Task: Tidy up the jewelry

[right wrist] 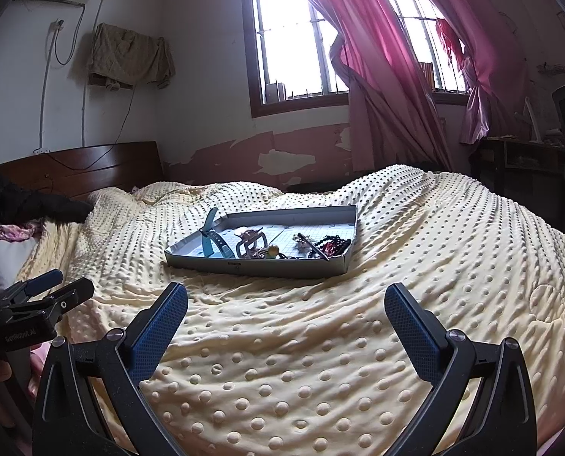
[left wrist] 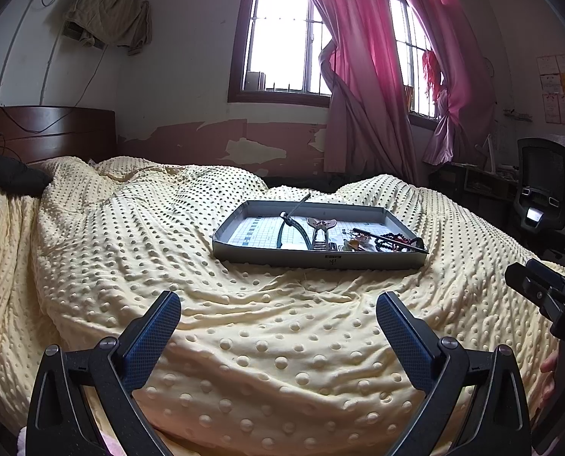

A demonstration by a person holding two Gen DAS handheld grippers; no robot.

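Note:
A shallow grey tray (left wrist: 267, 255) (right wrist: 244, 266) lies on the yellow dotted blanket in the middle of the bed. Inside it are a blue watch strap (left wrist: 299, 228) (right wrist: 209, 245), a claw hair clip (left wrist: 321, 232) (right wrist: 249, 243), dark bead strings (left wrist: 390, 241) (right wrist: 329, 245) and a thin dark stick (left wrist: 381, 236) (right wrist: 312, 246). My left gripper (left wrist: 278, 306) hangs open above the blanket, well short of the tray, nothing between its fingers. My right gripper (right wrist: 286, 298) is open too, equally short of the tray. Each gripper's body shows at the edge of the other's view.
The blanket (left wrist: 130, 247) (right wrist: 434, 266) covers the whole bed in soft folds. A dark wooden headboard (left wrist: 54, 129) (right wrist: 92, 167) and a black garment (left wrist: 8, 174) sit at the left. A desk and an office chair (left wrist: 544, 193) stand at the right, under pink curtains (left wrist: 358, 76).

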